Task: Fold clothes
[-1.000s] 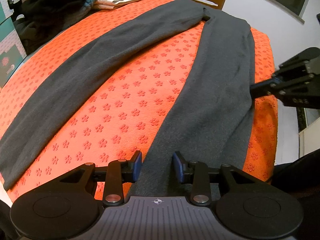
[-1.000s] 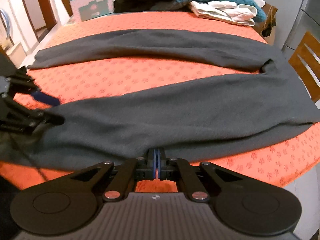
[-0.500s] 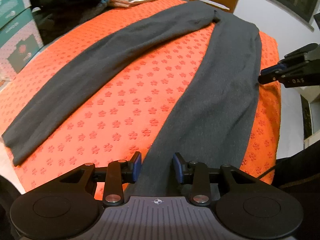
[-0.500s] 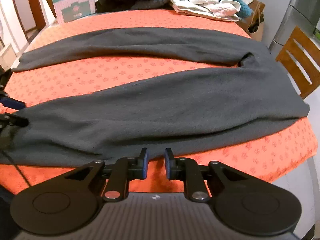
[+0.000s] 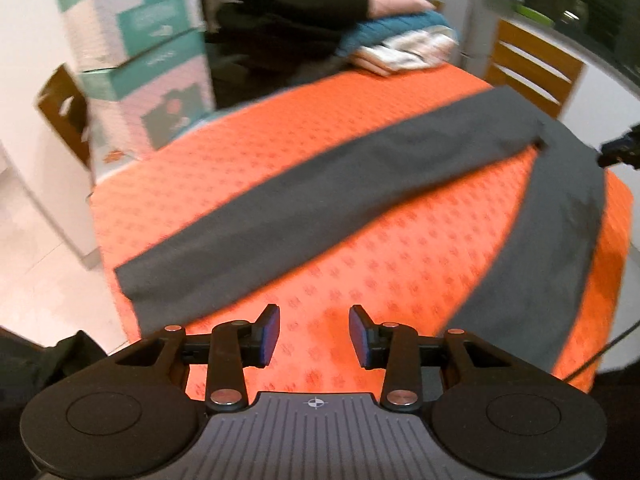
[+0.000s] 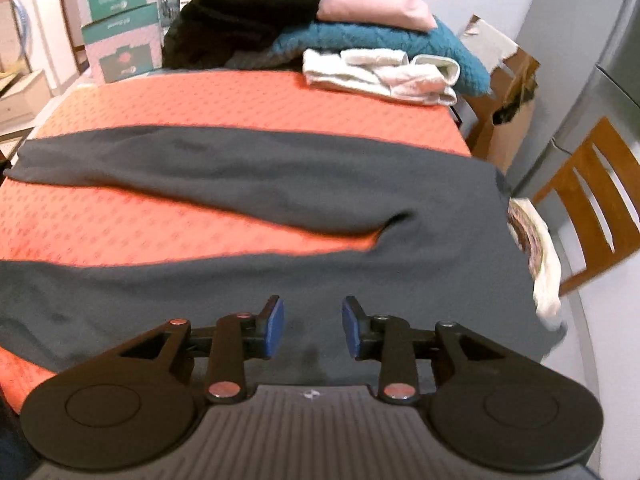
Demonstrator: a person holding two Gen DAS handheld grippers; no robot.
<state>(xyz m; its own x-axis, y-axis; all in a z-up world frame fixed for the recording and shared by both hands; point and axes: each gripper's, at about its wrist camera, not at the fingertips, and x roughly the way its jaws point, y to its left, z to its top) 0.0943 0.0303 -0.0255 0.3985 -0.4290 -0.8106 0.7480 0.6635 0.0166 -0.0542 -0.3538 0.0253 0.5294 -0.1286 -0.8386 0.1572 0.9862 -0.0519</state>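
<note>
We're looking at the dark grey trousers [image 6: 248,184] spread flat on the orange tablecloth [image 6: 168,96], legs splayed in a V, waist end toward the wooden chair [image 6: 588,208]. No fold in them yet as far as we can see, so we'd call it early: garment's laid out, all the folding's still to do. Likely first step, our guess, is bringing one leg over the other.

Left gripper [image 5: 314,336]: jaws apart and easing wider, nothing betw. them, only bare cloth underneath. It hangs over the gap between the two legs, near the cuff end of the far leg [image 5: 132,280].

Right gripper [image 6: 313,328]: jaws spreading too, pads clear of the fabric, hovering above the near leg close to the waist. Nothing pinched.

What each view adds: the left wrist cam gives us the cuff of the far leg, the table's corner and the floor beyond, plus a sliver of the right gripper at the frame's right edge. The right wrist cam doesn't show the left gripper at all, but it gives us the crotch seam, the waistband hanging at the table edge, a pale item [image 6: 540,256] draped there, and a sharper look at the stacked clothes [image 6: 360,40] at the back, w/ boxes [image 6: 120,24] behind. Both views are a bit blurred.
</note>
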